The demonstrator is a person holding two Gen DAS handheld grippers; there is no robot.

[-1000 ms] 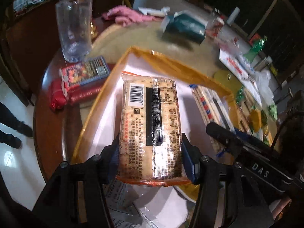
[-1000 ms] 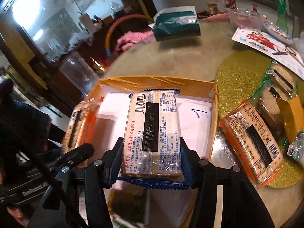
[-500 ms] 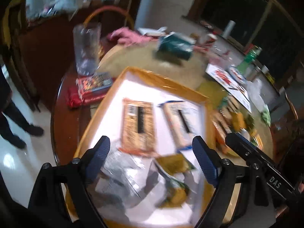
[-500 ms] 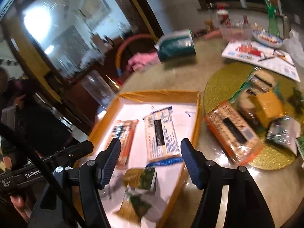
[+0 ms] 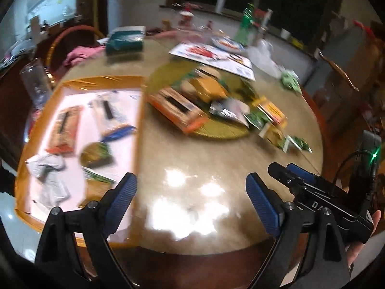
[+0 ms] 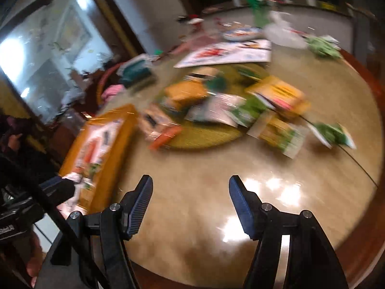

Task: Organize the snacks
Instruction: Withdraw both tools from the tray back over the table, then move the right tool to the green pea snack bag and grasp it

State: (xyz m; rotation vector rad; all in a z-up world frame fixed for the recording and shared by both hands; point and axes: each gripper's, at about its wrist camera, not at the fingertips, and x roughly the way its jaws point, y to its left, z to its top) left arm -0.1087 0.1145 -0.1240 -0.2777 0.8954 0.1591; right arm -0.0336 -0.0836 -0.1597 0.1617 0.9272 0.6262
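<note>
Left gripper (image 5: 191, 187) and right gripper (image 6: 190, 190) both spread wide, holding nothing, over bare glossy round table (image 5: 182, 149). Orange-rimmed tray (image 5: 140, 125) at left with two cracker packs (image 5: 64, 128) lying flat among blurred wrappers. Loose snack pile (image 6: 216, 106) on gold mat (image 5: 221, 128), labels smeared beyond reading. Dim, cluttered room behind.

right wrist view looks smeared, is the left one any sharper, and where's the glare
Left wrist view: motion blur too, milder; the cracker packs in the tray are soft, and glare patches sit on the table between the open left claw. Right wrist view: heavier smear over the snack pile, glare right of the right claw.
</note>
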